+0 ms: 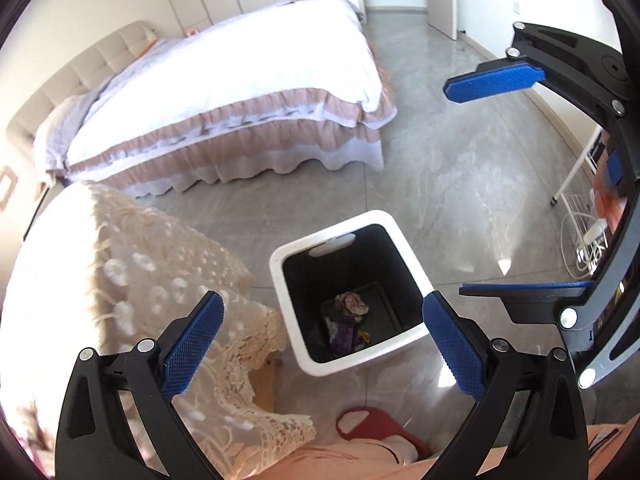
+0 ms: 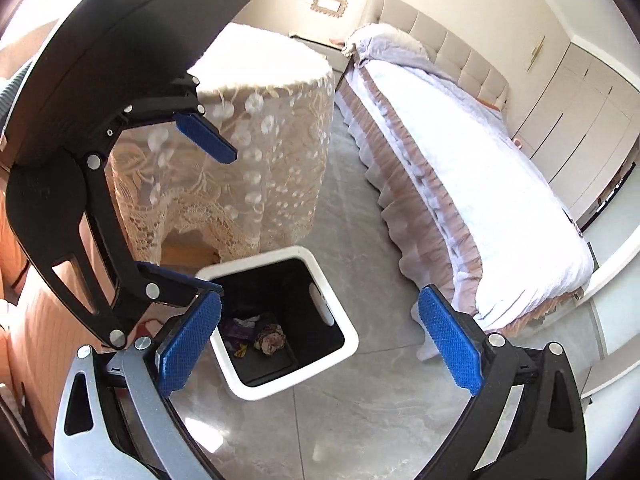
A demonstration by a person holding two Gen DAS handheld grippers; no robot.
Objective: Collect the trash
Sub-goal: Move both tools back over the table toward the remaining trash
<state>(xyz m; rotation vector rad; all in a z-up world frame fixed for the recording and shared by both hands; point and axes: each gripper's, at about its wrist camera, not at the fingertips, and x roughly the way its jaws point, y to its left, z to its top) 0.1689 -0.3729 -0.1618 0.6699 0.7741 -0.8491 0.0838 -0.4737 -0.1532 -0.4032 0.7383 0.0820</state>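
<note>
I hold my left gripper [image 1: 322,346] wide, nothing between its blue pads, directly above the trash bin [image 1: 298,350], which I take as my landmark. My right gripper [image 2: 318,340] is spread just as wide and just as empty over the same bin, slightly to its other side. Both hang open like that, I judge, because their loads are already dropped: the trash [image 1: 350,322] lies on the bin's black bottom. I count roughly four pieces there, a crumpled brownish wad, a purple wrapper, a white scrap and a small yellow bit, though they overlap and the count is uncertain.

One bin, two grippers, four pads. Just nearer me than the bin is one red slipper [image 1: 380,428] on my foot. Beside the bin stands one round table under a lace cloth [image 2: 264,136]; I suppose the bin sits close to it for easy reach. Beyond the bin is bare grey floor [image 1: 452,184] with no litter I can see, then one bed [image 1: 248,84], and past that a wardrobe wall [image 2: 576,104].
</note>
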